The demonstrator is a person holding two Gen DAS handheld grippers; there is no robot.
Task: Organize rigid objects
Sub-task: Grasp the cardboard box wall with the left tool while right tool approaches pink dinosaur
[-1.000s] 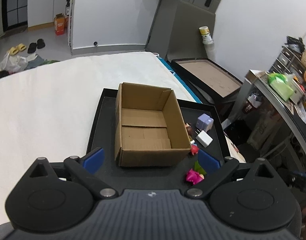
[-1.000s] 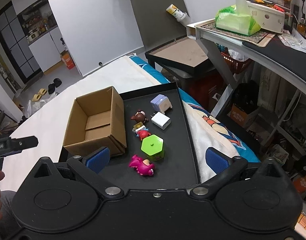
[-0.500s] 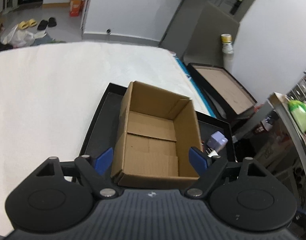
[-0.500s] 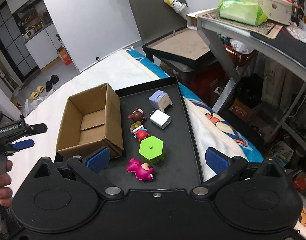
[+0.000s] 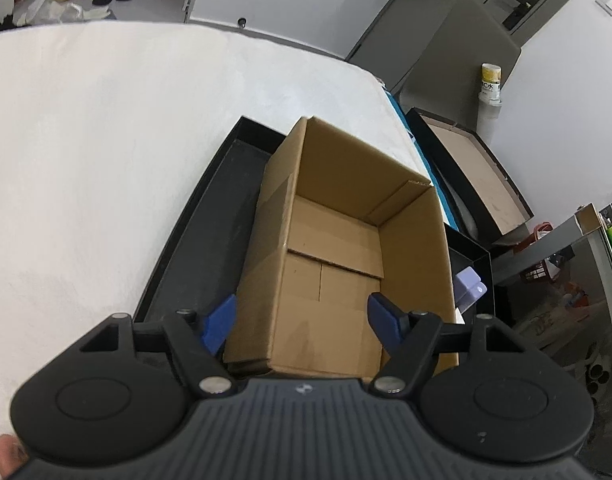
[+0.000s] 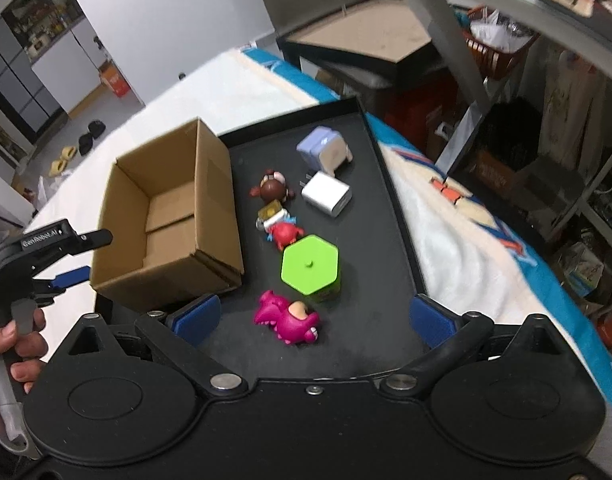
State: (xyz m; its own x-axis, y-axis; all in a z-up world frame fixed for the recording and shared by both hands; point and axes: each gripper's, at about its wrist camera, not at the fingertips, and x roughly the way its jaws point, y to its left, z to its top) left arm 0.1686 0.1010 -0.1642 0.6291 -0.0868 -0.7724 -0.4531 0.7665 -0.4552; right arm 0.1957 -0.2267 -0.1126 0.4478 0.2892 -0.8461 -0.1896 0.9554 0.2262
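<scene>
An open, empty cardboard box (image 5: 338,264) (image 6: 170,216) stands on a black tray (image 6: 370,152) (image 5: 210,216). My left gripper (image 5: 302,320) is open at the box's near left wall, one finger outside and one over the inside. To the right of the box lie a pink dinosaur toy (image 6: 288,318), a green hexagonal box (image 6: 311,263), a red figure (image 6: 284,232), a brown figure (image 6: 273,187), a white charger (image 6: 326,194) and a purple charger (image 6: 324,150) (image 5: 470,288). My right gripper (image 6: 314,316) is open, just above the pink toy.
The tray lies on a white bed (image 5: 86,160) with a blue patterned blanket (image 6: 466,240) at its right edge. Another black tray (image 6: 370,44) sits beyond the bed. A metal shelf frame (image 6: 466,60) with clutter stands at the right.
My left gripper has moved forward and closer onto the box's near left wall. My right gripper has dropped lower and nearer to the pink toy.
</scene>
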